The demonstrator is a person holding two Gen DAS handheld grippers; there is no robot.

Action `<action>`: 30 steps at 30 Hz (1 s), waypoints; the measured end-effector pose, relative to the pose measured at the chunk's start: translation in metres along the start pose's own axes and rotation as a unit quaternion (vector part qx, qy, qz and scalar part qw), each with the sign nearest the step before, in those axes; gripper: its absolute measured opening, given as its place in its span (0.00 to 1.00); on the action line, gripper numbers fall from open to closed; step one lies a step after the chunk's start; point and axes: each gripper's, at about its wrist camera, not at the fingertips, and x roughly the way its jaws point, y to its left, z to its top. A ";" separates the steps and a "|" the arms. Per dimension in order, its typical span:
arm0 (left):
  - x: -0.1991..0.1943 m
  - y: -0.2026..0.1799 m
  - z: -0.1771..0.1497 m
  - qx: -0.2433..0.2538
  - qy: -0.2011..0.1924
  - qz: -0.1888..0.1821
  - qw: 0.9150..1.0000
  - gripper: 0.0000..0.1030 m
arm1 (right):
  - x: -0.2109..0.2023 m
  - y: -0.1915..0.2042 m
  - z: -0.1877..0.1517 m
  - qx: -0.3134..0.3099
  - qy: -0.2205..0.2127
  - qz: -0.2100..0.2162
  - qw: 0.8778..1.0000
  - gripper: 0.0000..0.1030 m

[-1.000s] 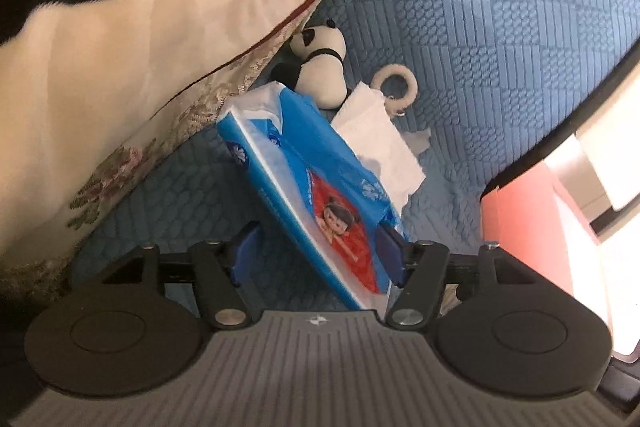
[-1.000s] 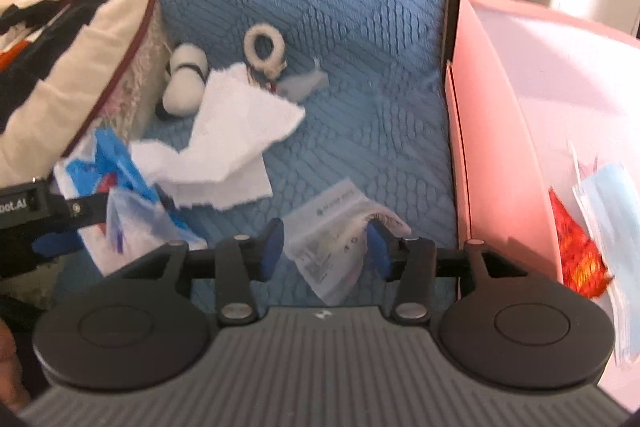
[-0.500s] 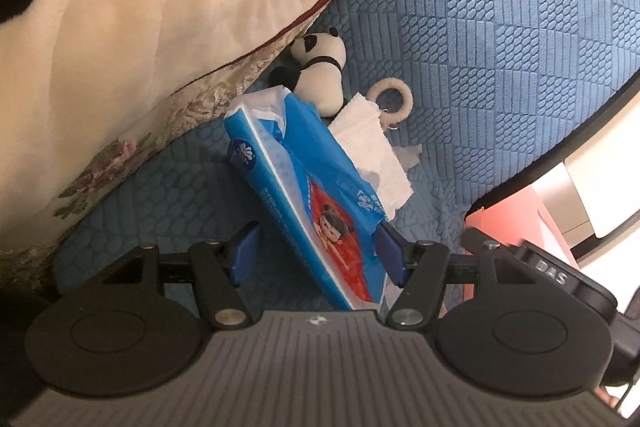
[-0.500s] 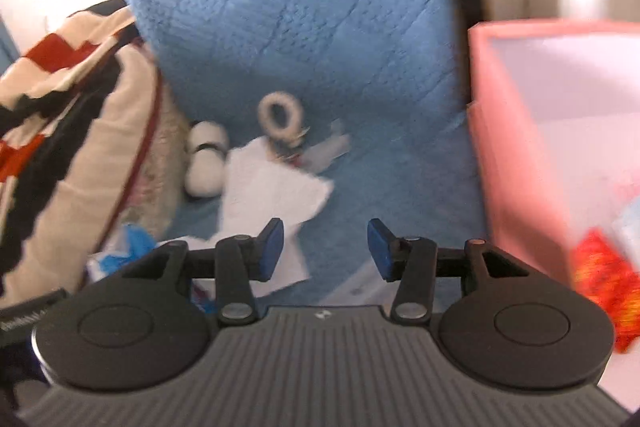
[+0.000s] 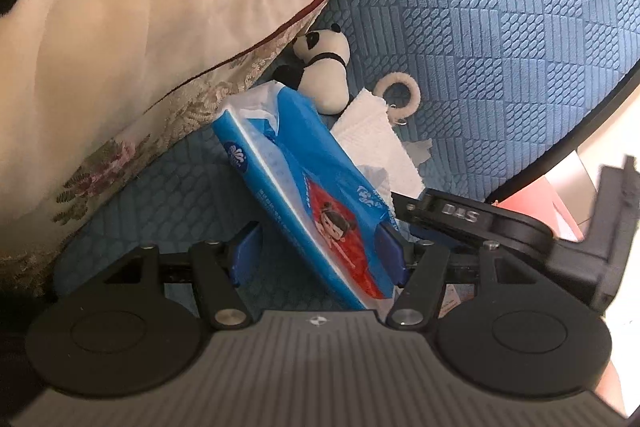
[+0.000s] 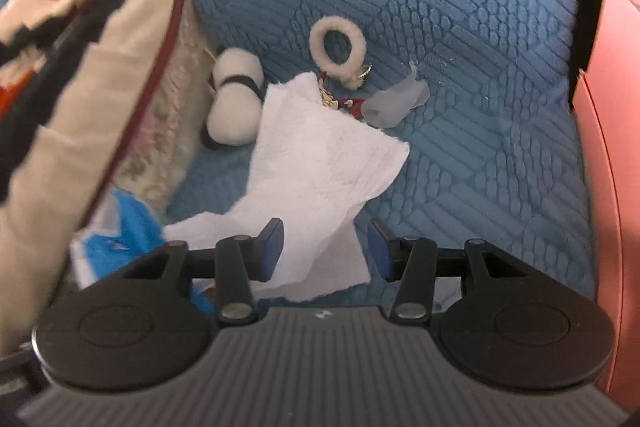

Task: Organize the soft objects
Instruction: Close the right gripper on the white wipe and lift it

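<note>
Far left there's a big striped pillow [image 5: 140, 39] leaning over the blue quilted sofa seat [image 5: 500, 39], with a little panda plush [image 5: 324, 67] tucked at its edge and a fuzzy ring keychain [image 5: 398, 95] just beside it.

The left tool [image 5: 320, 255] has the blue tissue pack [image 5: 304, 199] lying slantwise between its tips. The right pad looks to be against the pack's corner, but the left pad stands clear of it, so I'd call it spread around the pack, not pinching it. If that pack is getting lifted, I'd square the jaws to the long edges first; a soft wrapper gripped by one corner will probably twist and slide out.

The white tissue sheet [image 6: 320, 163] sprawls on the seat, touching the pack on one side, with a small crumpled bit of clear plastic [image 6: 396, 103] near its top corner. The right tool [image 6: 326, 247] is spread over the sheet's lower end, pads not pressing anything. My guess is the sheet is the pick. Go low, pinch a folded bit where it's bunched, and lift slowly so it doesn't tear or drag the keychain along.

Far right is the pink box [image 6: 612, 147], likely the drop spot.
</note>
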 end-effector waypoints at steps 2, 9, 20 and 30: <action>0.000 0.000 0.000 -0.001 0.000 0.001 1.000 0.66 | 0.009 0.002 0.002 -0.009 0.006 -0.006 1.000 0.48; 0.001 0.001 0.000 0.000 0.000 0.003 1.000 0.65 | 0.027 0.012 0.007 -0.039 0.015 0.007 0.999 0.48; 0.005 0.002 -0.003 -0.002 0.002 0.010 1.000 0.61 | 0.044 0.032 0.010 -0.091 0.017 0.009 0.996 0.60; 0.010 0.003 -0.003 -0.012 0.014 0.008 1.000 0.61 | 0.050 0.051 0.004 -0.171 0.012 -0.033 0.985 0.11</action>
